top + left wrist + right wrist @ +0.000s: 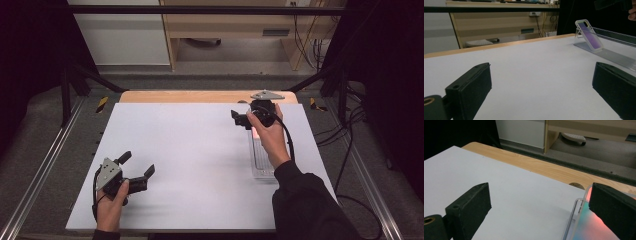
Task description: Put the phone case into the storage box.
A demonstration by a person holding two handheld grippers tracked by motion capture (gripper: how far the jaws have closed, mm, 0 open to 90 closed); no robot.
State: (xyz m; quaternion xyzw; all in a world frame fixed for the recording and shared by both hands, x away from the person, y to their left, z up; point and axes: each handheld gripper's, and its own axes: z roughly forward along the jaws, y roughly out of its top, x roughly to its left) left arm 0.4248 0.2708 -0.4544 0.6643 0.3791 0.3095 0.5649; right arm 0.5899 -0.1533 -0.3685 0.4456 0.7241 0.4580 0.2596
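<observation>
The right gripper (239,118) is standing with its jaws wide apart, grasping nothing. In the right gripper view, one black jaw is hanging over the white table surface (506,195), and the other jaw is hanging over the top edge of the phone case (586,225), which is showing a clear rim and a pink and bluish face. Whether this jaw is touching the case, the pictures are not showing clearly. In the high view, the right hand (270,135) is holding this gripper near the far right part of the table, and the dark sleeve (305,200) is coming in from the bottom.

The phone case (589,35) is leaning tilted against a clear stand (599,51) on the right side of the table. In the high view the ribbed base of the stand (262,160) is lying just beside the right wrist.

The left gripper (137,165) is also released, with its jaws spread wide and nothing between them. It is resting low at the near left part of the white table surface (200,160), well apart from the case, and the left hand (112,200) is holding it from behind. In the left gripper view, its two jaws are framing the bare table, with the case far off at the upper right.

Behind the table, a wooden edge (200,96) and a light wooden cabinet (225,30) are showing.
</observation>
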